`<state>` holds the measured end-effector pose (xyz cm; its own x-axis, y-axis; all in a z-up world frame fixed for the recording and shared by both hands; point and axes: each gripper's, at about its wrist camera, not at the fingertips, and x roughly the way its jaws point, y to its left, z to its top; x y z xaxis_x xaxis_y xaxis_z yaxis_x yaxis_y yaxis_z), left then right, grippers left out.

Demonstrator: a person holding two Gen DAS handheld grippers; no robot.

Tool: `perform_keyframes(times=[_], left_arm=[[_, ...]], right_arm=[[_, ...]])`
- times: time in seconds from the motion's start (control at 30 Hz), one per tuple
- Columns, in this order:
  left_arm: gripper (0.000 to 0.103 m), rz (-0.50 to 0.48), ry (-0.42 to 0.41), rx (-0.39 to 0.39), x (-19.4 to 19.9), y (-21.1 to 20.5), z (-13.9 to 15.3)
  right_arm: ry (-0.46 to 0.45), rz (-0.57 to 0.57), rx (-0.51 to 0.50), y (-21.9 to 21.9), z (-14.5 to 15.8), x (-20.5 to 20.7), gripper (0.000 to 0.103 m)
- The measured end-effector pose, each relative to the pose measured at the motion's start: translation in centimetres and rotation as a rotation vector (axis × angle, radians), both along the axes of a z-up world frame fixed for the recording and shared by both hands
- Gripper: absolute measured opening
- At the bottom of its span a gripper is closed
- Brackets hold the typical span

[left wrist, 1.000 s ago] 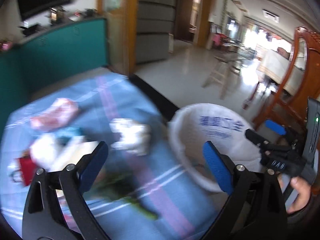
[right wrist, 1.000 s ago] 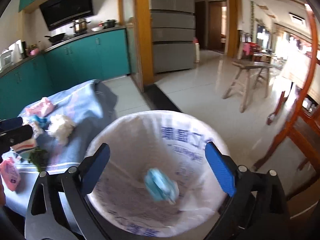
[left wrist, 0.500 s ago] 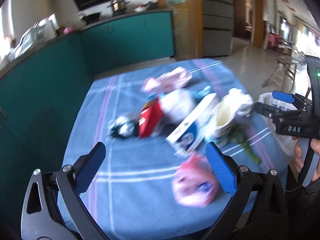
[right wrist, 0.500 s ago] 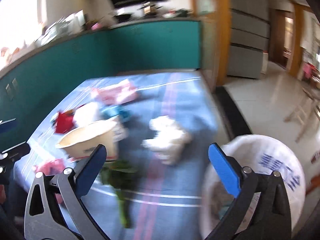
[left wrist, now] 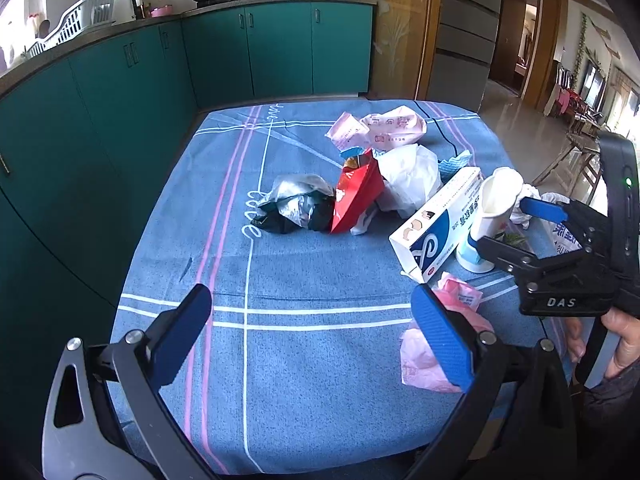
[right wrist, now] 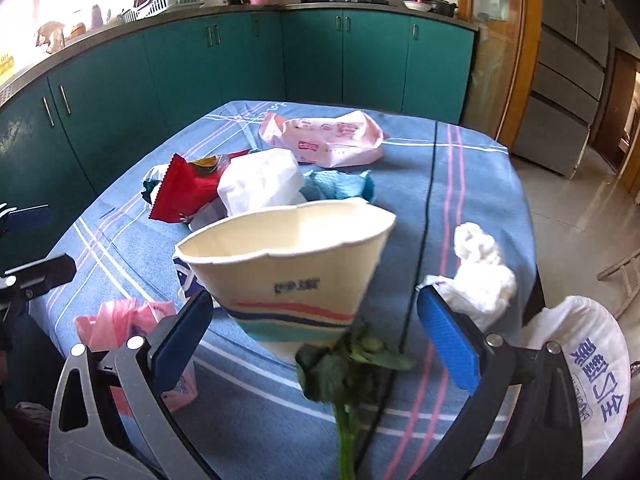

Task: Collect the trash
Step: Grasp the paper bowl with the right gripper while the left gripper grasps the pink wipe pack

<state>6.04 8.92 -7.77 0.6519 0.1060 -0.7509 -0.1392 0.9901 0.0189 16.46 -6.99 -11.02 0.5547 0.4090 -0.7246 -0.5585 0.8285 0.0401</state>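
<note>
Grippers: both now aimed down at the blue tablecloth [left wrist: 304, 360]; a second ago both were turned toward the white bin bag [right wrist: 596, 372], a blue scrap falling into it.
Right gripper [right wrist: 316, 332]: jaws spread wide, just finished opening, nothing pinched; crushed paper cup [right wrist: 288, 272] and green leafy stem [right wrist: 348, 368] seen between the blue pads, not touched.
Left gripper [left wrist: 312, 336]: jaws spread, nothing held, bare cloth between the pads; pink bag [left wrist: 432, 352] partly behind the right-hand pad.
Bin bag: now at the right edge of the right wrist view, beside the table.
Near trash, count: 1 pink bag, 1 cup, 1 stem, 1 blue-white carton [left wrist: 436, 224], 1 white tissue wad [right wrist: 484, 272].
Mid trash, count: 1 red wrapper [left wrist: 356, 196], 1 silver-black wrapper [left wrist: 296, 204], 1 white plastic bag [left wrist: 412, 180], 1 blue scrap [right wrist: 340, 186].
Far trash: pink printed packs [left wrist: 380, 128], 2 as far as can be told.
</note>
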Motion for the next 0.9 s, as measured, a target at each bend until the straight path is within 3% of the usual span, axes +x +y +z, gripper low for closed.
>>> perform_keyframes(times=[0.33, 0.8, 0.9], left_arm=[[0.100, 0.007, 0.008, -0.033, 0.3, 0.9, -0.6], [0.100, 0.020, 0.011, -0.047, 0.0, 1.6, -0.9], [0.100, 0.026, 0.013, -0.053, 0.1, 1.7, -1.0]], right_arm=[[-0.005, 0.045, -0.006, 2.3, 0.3, 0.1, 0.100], [0.003, 0.024, 0.011, 3.4, -0.1, 1.7, 0.100], [0.007, 0.033, 0.027, 3.3, 0.0, 1.6, 0.092]])
